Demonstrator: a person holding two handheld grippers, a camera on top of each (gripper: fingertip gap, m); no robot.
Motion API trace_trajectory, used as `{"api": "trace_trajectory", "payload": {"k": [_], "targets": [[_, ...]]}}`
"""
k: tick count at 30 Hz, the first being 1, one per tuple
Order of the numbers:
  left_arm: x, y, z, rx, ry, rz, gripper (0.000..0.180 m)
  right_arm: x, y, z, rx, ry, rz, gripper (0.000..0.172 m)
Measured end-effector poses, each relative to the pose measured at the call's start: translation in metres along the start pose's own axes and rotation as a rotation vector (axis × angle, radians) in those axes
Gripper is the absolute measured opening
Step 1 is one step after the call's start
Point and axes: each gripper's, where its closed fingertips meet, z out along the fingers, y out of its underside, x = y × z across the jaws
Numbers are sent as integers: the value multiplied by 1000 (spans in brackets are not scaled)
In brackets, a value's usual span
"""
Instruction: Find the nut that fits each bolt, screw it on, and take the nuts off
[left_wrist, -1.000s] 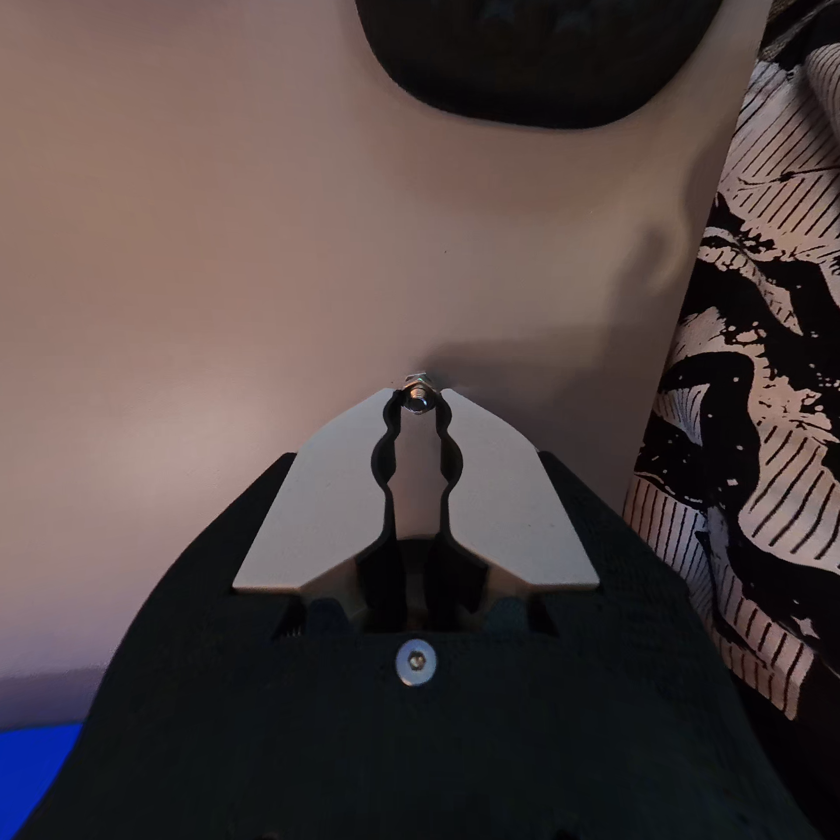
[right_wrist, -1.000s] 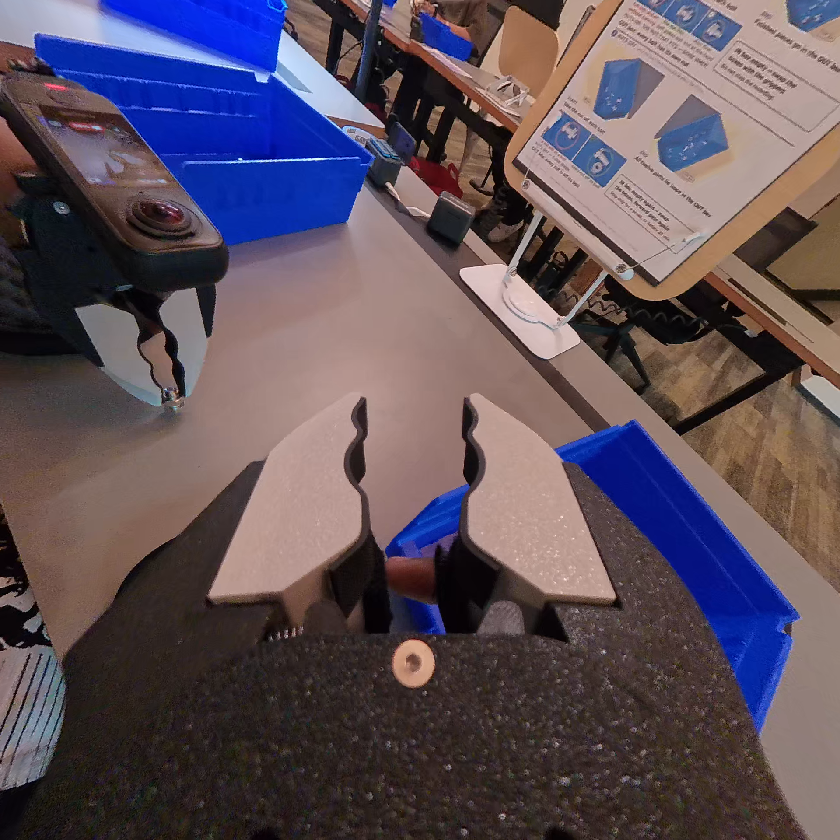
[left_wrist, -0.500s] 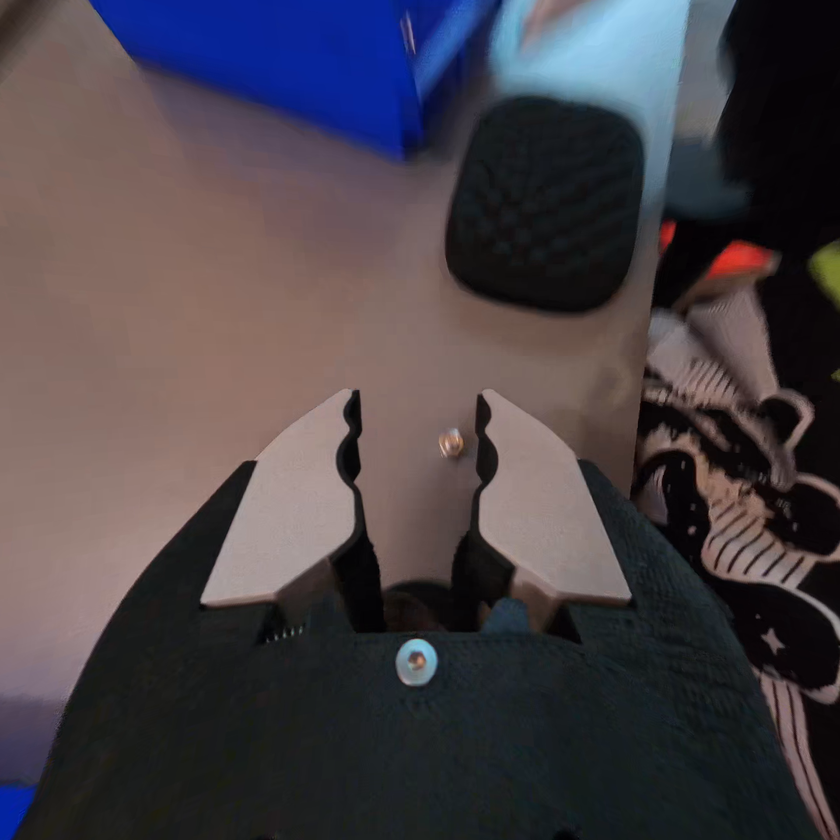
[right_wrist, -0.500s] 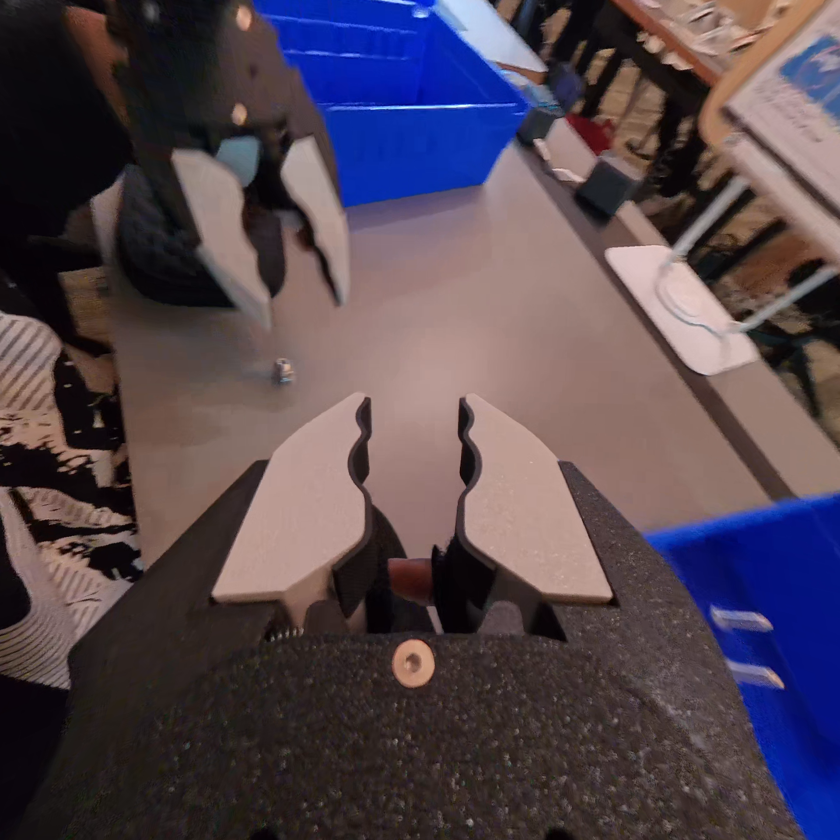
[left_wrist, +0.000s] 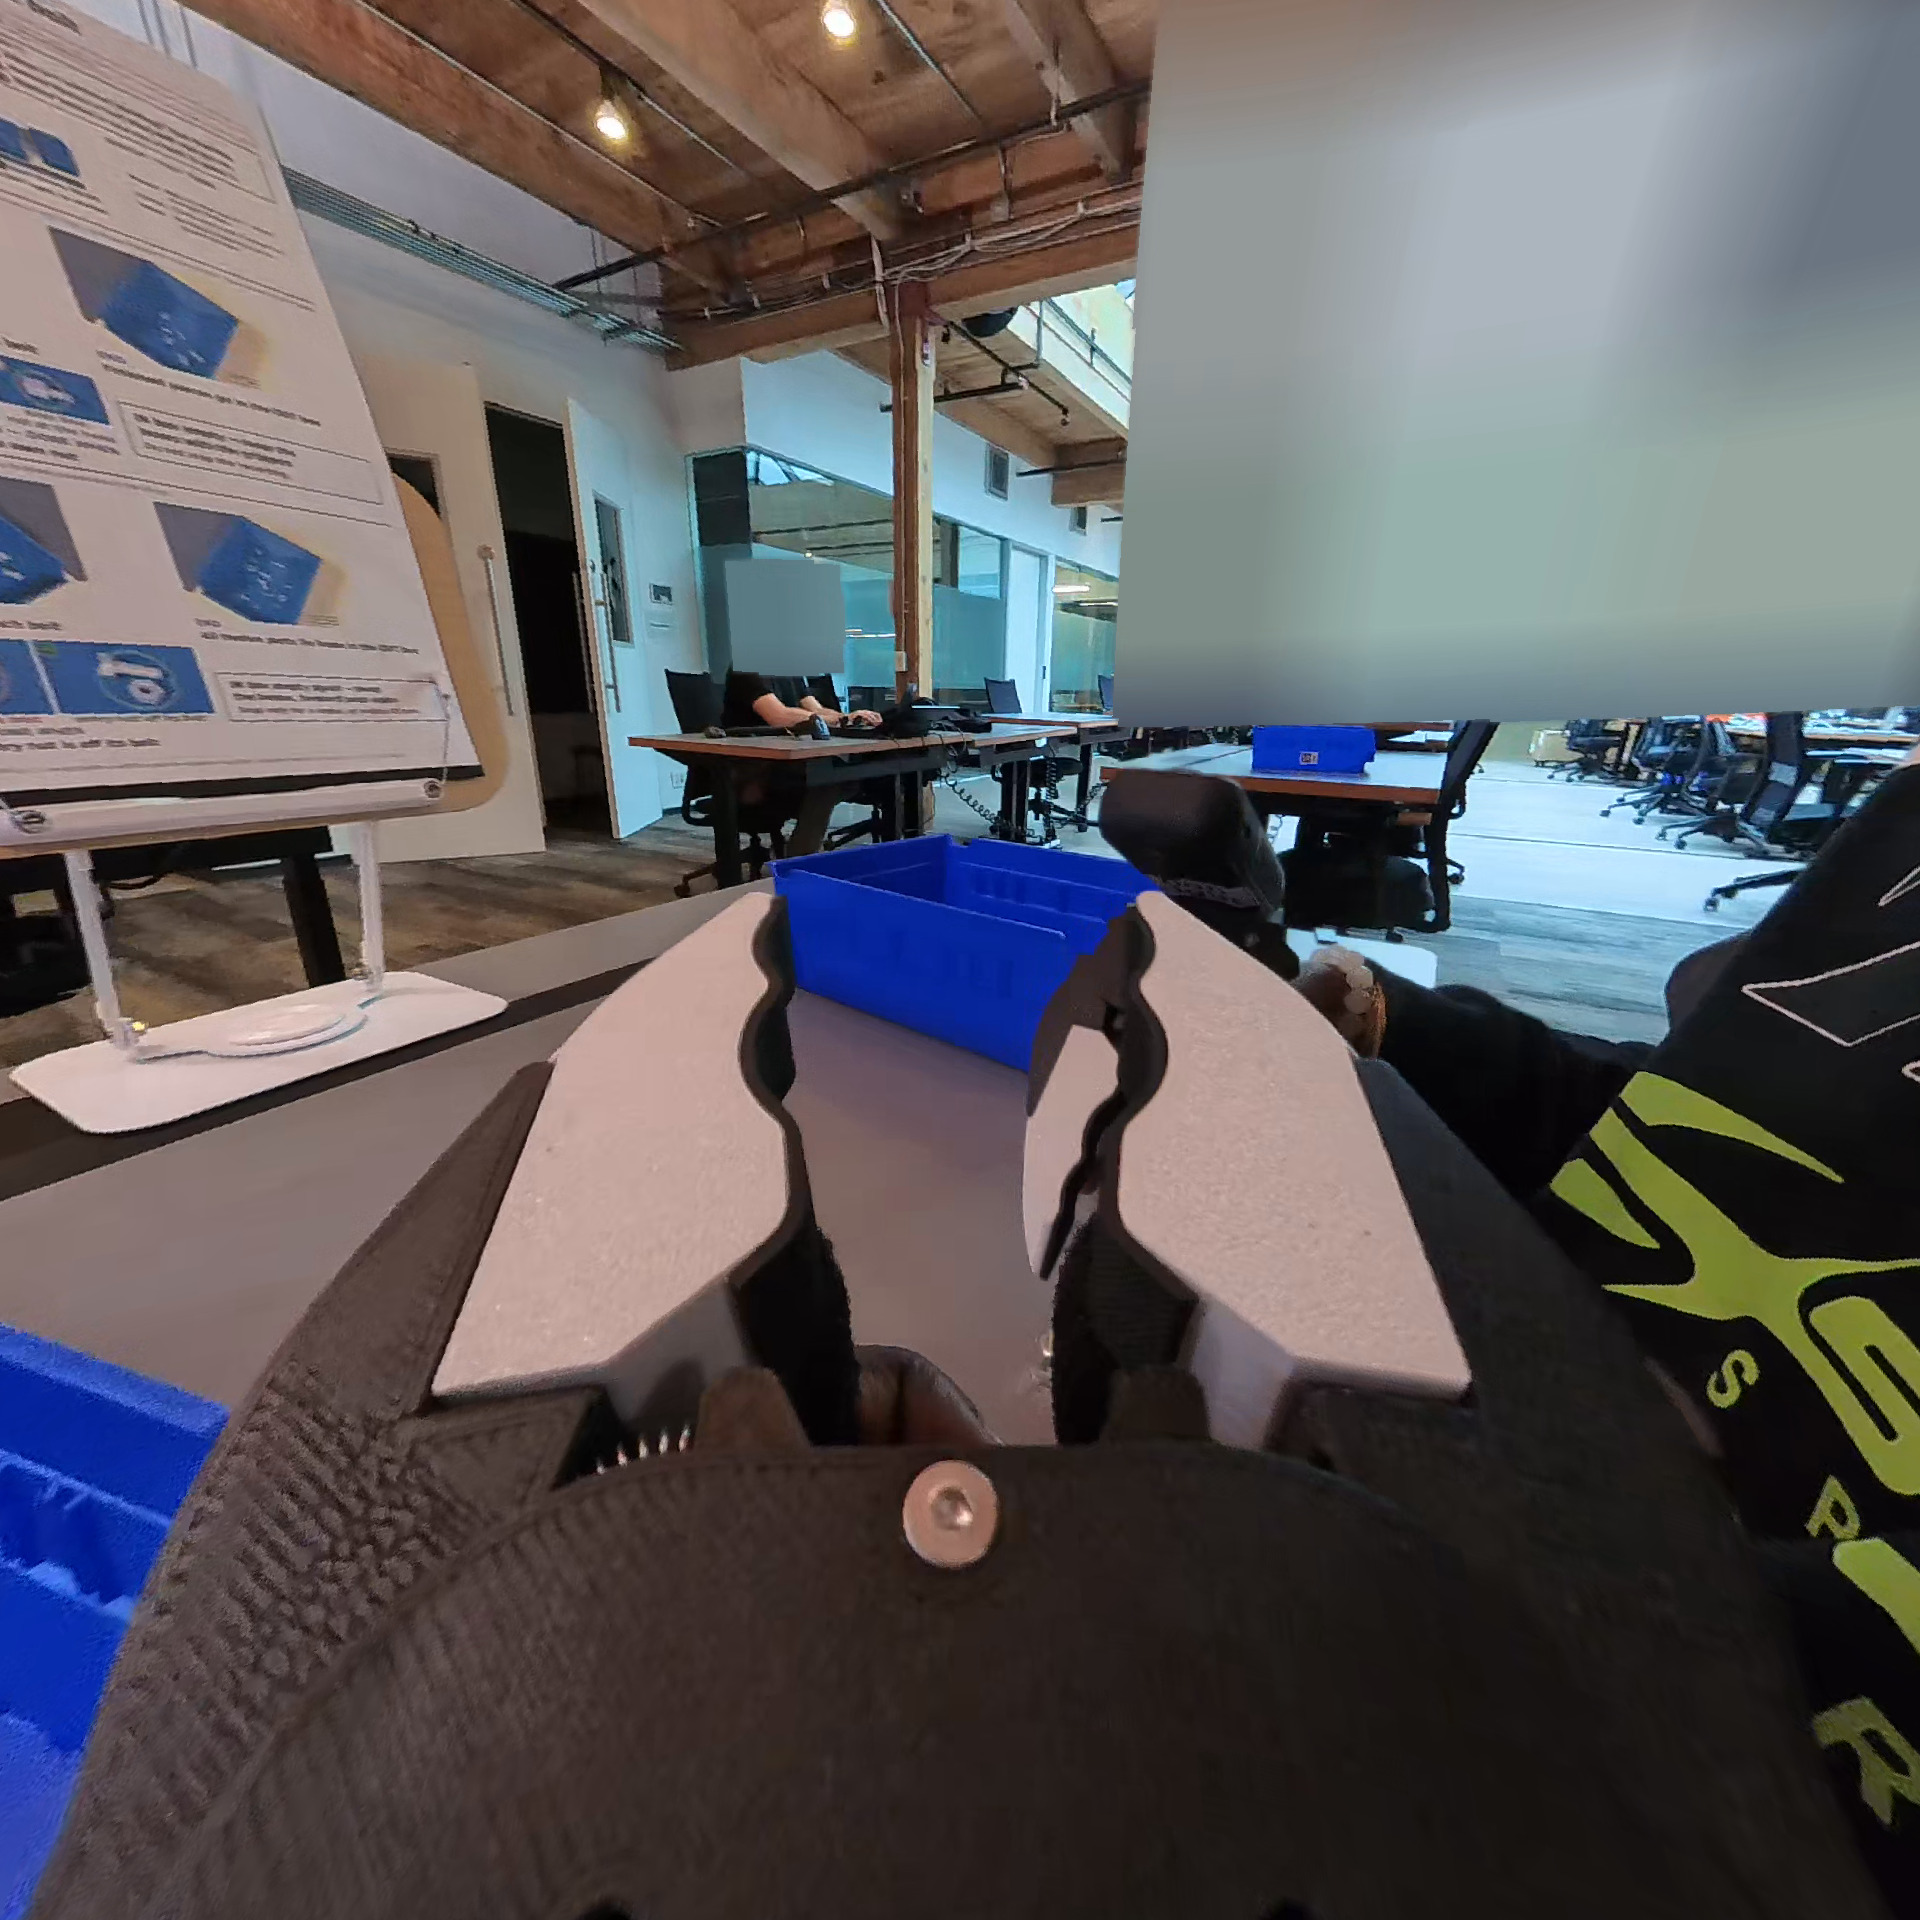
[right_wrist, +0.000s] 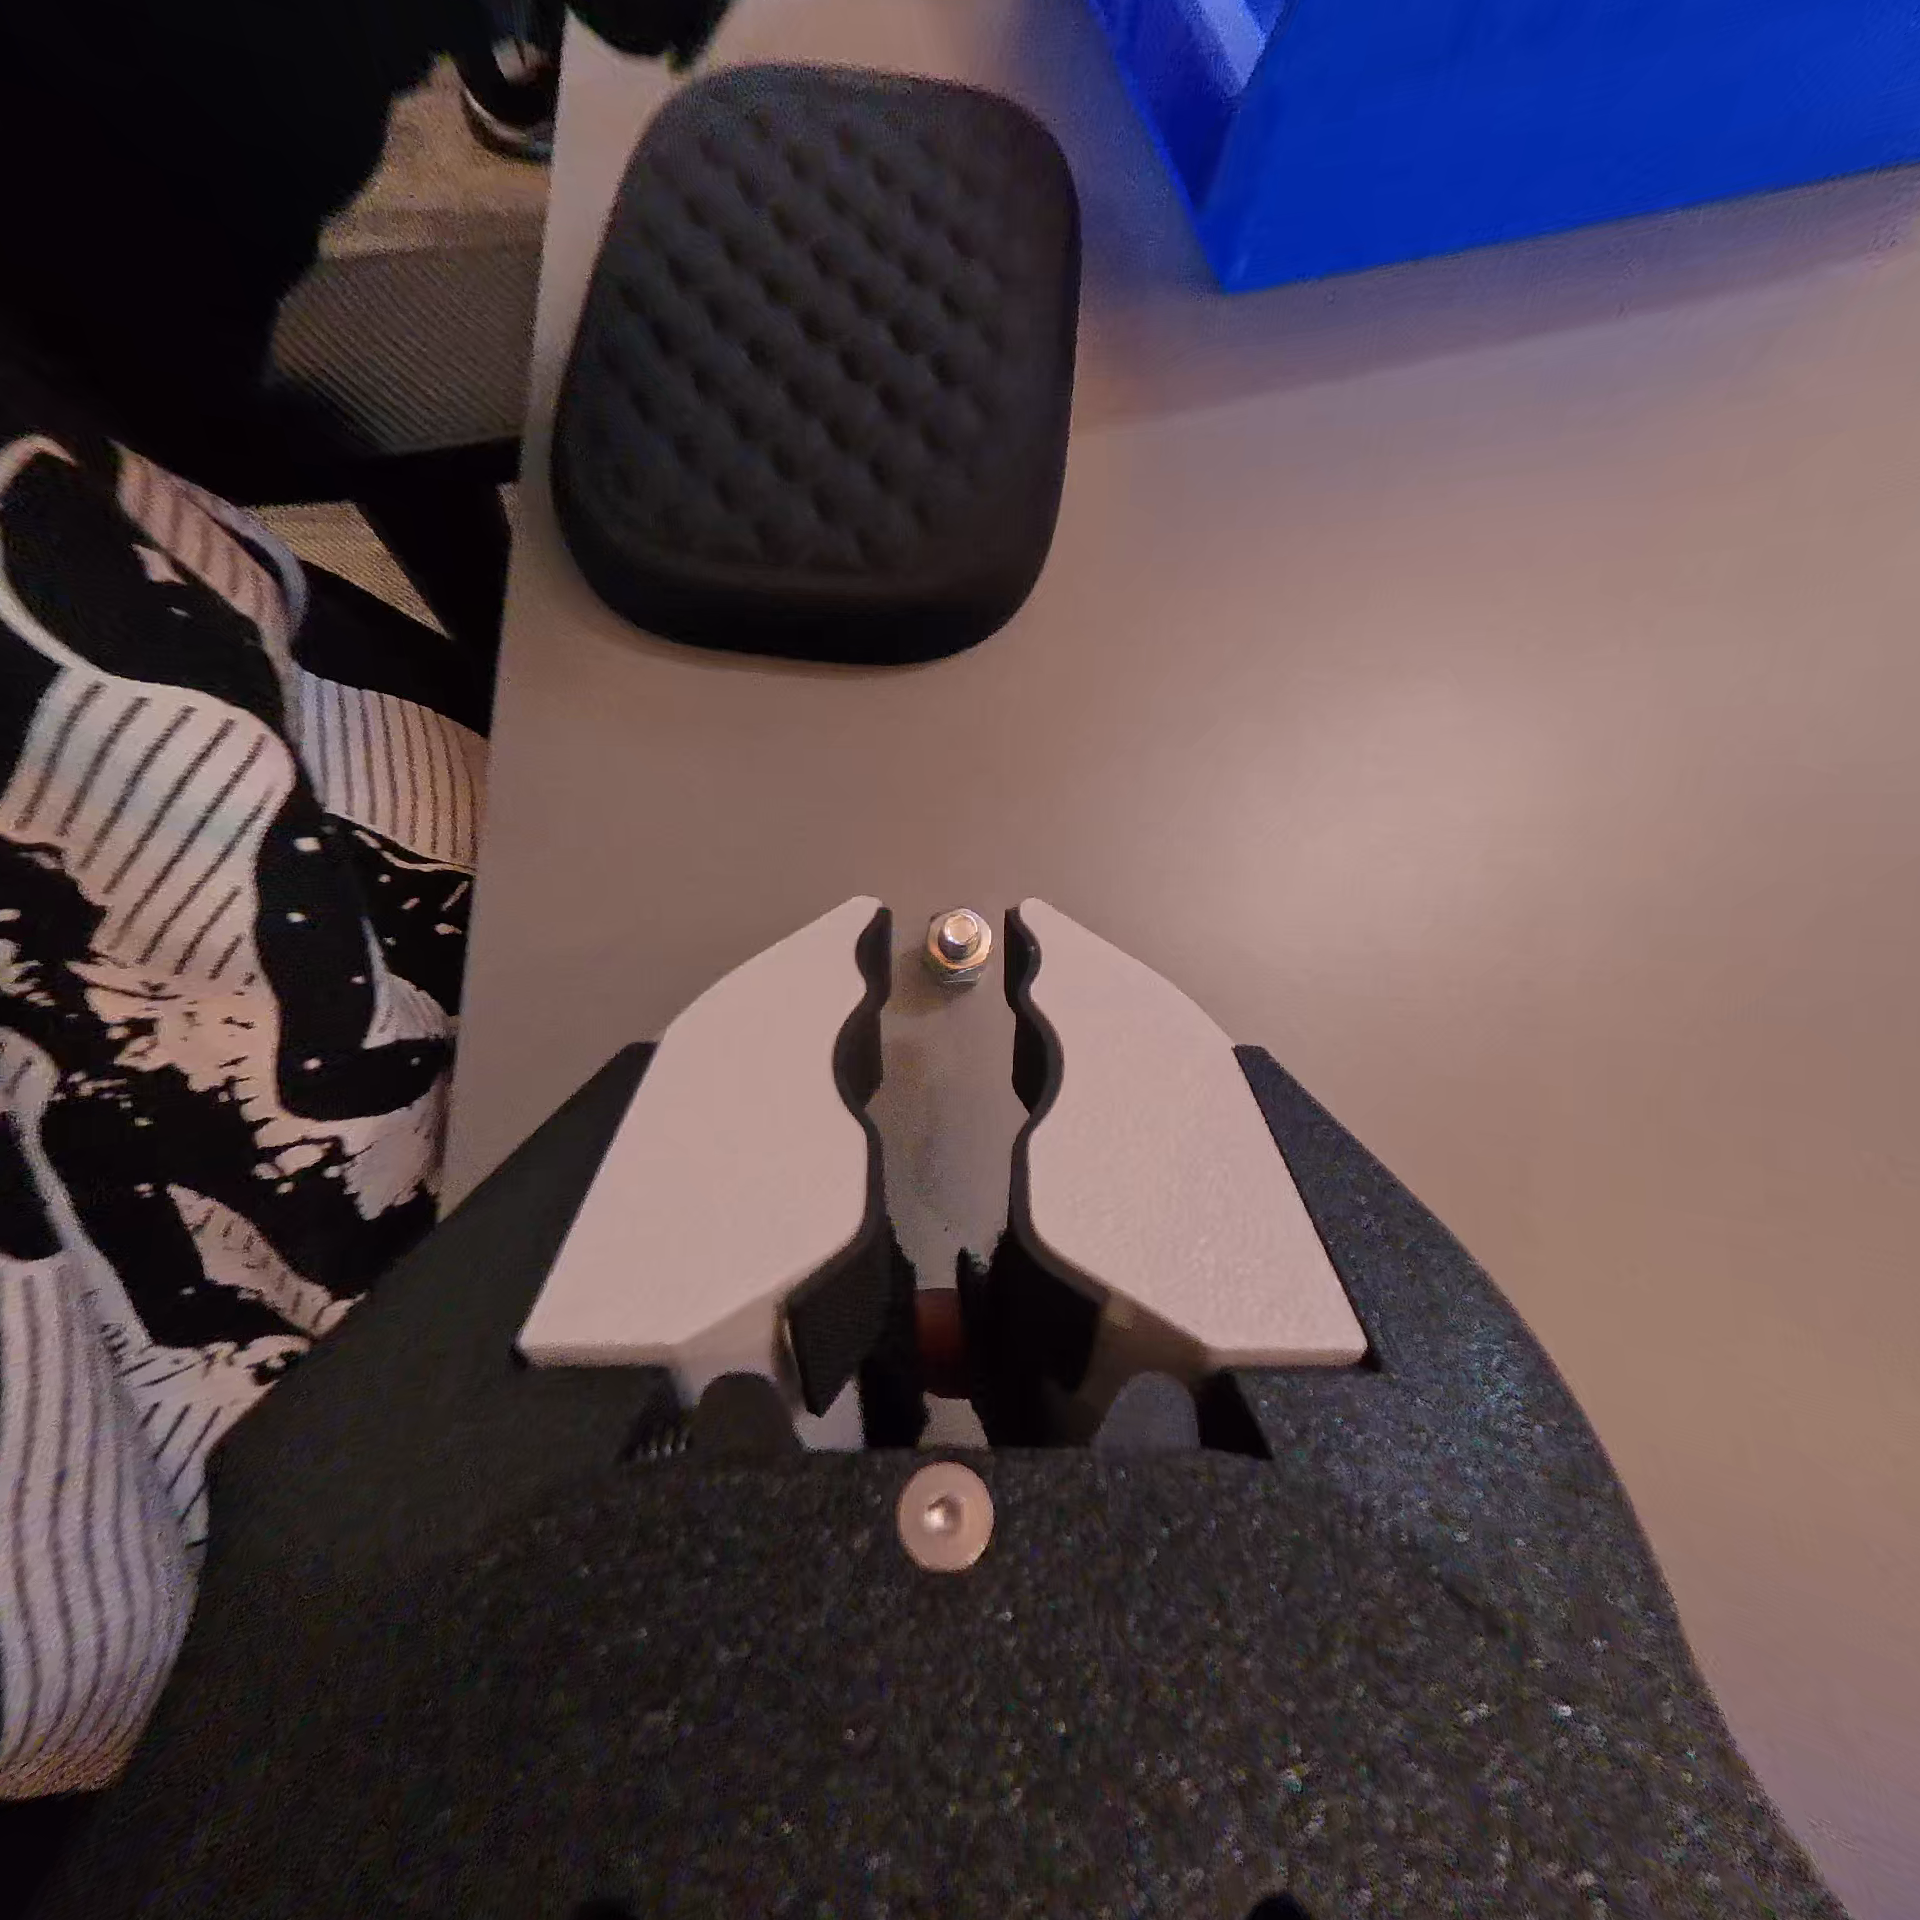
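While my right gripper points straight down at the grey counter, its jaws stand narrowly apart with a small silver bolt between the fingertips. A nut sits threaded on that bolt, and the pair stands upright on the counter with the shank end facing the camera. I see a thin strip of counter on each side between the dark pads and the metal, so neither pad presses on it and nothing is gripped. Just beyond the bolt lies a black quilted pad near the counter's edge, and a corner of a blue bin shows at the upper right. A patterned black-and-white garment fills the left side, off the counter.

My left gripper is raised and looks level across the room, its jaws wide with nothing between them. Past its fingertips a blue bin sits on the counter. To the left stands an instruction board on a white stand, and a second blue bin shows at the lower left edge. A black sleeve with green lettering fills the right side.
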Motion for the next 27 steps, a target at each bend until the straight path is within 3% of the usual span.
{"api": "trace_trajectory", "payload": {"k": [15, 20, 23, 27], "targets": [[-2, 19, 3, -81, -12, 26, 60, 3, 11, 15, -42, -10, 8, 8], [10, 59, 29, -236, -70, 77, 60, 8, -12, -11, 52, 6, 52, 8], [16, 90, 48, -342, -182, 187, 60, 15, -36, -37, 128, 60, 82, 8], [19, 108, 64, -386, -302, 272, 58, 20, -61, -62, 192, 115, 157, 8]]}}
